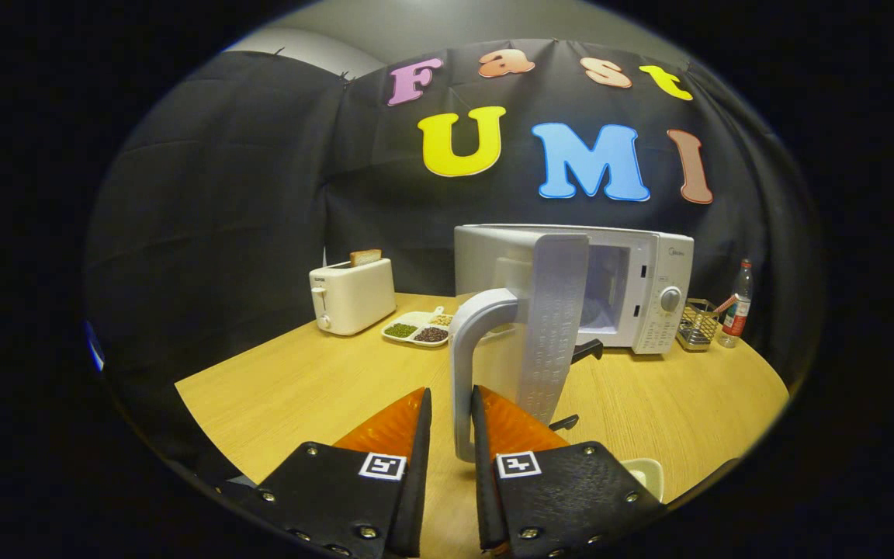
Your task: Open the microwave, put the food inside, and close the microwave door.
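Observation:
The white microwave (653, 268) stands at the back of the wooden table (299, 388). Its door (554, 326) is swung wide toward me, and the cavity (606, 291) shows behind it. The door's grey handle (464, 365) runs down between my fingers. My gripper (452, 397) is nearly closed around the handle: the right finger (505, 423) lies against it, while a strip of table shows between the handle and the left finger (393, 427). A white dish (646, 471) sits just right of the right finger, mostly hidden. Two dark pieces (587, 351) poke out from behind the door.
A white toaster (352, 296) with a slice of toast stands at the back left. A divided plate of beans (420, 330) lies between it and the microwave. A wire basket (697, 324) and a bottle (738, 307) stand right of the microwave.

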`<state>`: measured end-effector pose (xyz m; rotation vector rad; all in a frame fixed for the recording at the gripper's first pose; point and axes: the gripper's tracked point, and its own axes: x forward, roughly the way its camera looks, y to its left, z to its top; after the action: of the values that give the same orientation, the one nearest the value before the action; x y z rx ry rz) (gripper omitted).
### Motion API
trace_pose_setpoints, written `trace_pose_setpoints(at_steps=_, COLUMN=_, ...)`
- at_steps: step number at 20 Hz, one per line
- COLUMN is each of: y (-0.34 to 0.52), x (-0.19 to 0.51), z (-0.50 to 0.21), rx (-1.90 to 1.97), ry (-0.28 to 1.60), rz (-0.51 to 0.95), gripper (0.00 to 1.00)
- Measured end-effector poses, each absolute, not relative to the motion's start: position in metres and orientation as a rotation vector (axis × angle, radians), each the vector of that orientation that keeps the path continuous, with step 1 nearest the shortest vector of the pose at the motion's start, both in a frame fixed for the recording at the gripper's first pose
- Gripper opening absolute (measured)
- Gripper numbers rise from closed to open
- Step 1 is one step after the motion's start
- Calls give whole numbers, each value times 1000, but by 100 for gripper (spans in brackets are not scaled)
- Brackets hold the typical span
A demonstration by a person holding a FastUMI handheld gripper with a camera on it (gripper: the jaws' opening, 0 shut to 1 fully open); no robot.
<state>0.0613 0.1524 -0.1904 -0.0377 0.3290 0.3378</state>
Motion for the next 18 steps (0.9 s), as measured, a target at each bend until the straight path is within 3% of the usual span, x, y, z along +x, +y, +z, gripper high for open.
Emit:
trace_pose_setpoints(at_steps=9, y=206, x=47, z=-189, rx=-121, ry=317, rz=401, gripper=28)
trace_pose_setpoints(at_steps=13, y=234, x=38, z=-189, rx=-88, ry=324, rz=456, gripper=34)
trace_pose_setpoints(at_steps=18, y=281, x=26, z=-187, rx=-42, ry=340, rz=555, gripper=34)
